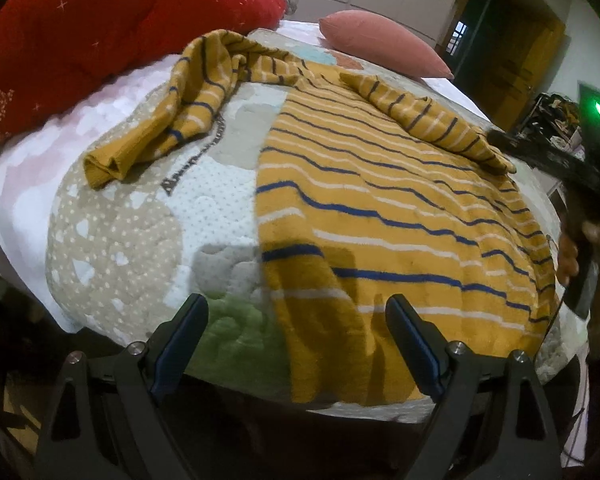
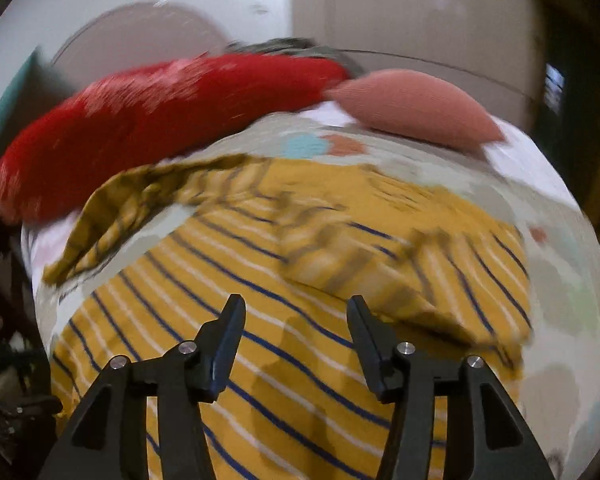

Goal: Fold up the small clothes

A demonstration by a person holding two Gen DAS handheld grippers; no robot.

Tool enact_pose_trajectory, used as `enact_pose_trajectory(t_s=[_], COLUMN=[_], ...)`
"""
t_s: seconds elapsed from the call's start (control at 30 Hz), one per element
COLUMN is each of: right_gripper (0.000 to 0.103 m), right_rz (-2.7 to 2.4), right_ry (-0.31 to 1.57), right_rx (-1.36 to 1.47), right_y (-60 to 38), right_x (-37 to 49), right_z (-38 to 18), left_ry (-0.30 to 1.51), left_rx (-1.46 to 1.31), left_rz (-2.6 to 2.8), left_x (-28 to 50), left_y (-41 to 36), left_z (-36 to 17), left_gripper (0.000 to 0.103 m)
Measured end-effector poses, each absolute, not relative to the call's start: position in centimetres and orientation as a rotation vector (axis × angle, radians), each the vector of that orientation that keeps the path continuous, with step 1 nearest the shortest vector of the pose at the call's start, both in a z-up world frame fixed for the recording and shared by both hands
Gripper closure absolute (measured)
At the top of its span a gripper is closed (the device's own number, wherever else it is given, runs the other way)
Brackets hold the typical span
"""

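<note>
A small mustard-yellow shirt with blue and white stripes (image 1: 380, 208) lies spread on a quilted bed cover (image 1: 140, 216). Its left sleeve (image 1: 172, 120) stretches out to the left; its right sleeve (image 1: 428, 120) is folded in over the body. My left gripper (image 1: 296, 308) is open and empty, just above the shirt's near left hem. My right gripper (image 2: 296, 308) is open and empty over the shirt's body (image 2: 236, 320), with the folded sleeve (image 2: 360, 256) just ahead to the right. The right gripper's body and hand show at the right edge of the left wrist view (image 1: 580, 184).
A red floral quilt (image 1: 112, 28) is piled at the back left and a pink pillow (image 1: 384, 44) lies at the back. Both also show in the right wrist view, quilt (image 2: 168, 108) and pillow (image 2: 412, 108). A doorway (image 1: 508, 52) stands beyond the bed.
</note>
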State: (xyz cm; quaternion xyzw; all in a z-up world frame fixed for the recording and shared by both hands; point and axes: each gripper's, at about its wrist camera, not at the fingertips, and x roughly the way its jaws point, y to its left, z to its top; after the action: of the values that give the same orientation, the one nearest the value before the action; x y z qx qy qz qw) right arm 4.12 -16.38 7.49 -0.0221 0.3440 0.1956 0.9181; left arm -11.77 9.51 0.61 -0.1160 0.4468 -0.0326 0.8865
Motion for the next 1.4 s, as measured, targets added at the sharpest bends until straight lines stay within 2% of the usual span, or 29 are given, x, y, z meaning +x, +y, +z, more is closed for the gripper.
enact_pose_trajectory(t_s=[0.37, 0.63, 0.8, 0.93, 1.2, 1.4], right_gripper=[0.040, 0.038, 0.038, 0.038, 0.036, 0.031], right_rz=[0.132, -0.021, 0.009, 0.005, 0.010, 0.017], right_ry=[0.641, 0.612, 0.582, 0.579, 0.569, 0.573], right_rx=[0.304, 0.544, 0.696, 0.671, 0.653, 0.620], right_y=[-31.0, -39.0, -41.3, -40.9, -40.3, -39.8], right_x=[0.3, 1.6, 1.7, 1.5, 1.1, 1.3], right_z=[4.5, 2.2, 0.7, 0.6, 0.1, 0.2], left_ry=[0.926, 0.880, 0.822, 0.815, 0.941, 1.059], left_rx=[-0.134, -0.044, -0.016, 0.001, -0.112, -0.320], left_rz=[-0.133, -0.153, -0.178, -0.199, -0.286, -0.209], left_x=[-10.7, -7.4, -2.7, 2.4, 14.6, 22.6], left_y=[5.2, 3.6, 2.9, 1.9, -0.1, 0.7], left_z=[1.6, 3.8, 6.1, 6.0, 4.1, -0.1], left_gripper=[0.014, 0.014, 0.014, 0.013, 0.013, 0.013])
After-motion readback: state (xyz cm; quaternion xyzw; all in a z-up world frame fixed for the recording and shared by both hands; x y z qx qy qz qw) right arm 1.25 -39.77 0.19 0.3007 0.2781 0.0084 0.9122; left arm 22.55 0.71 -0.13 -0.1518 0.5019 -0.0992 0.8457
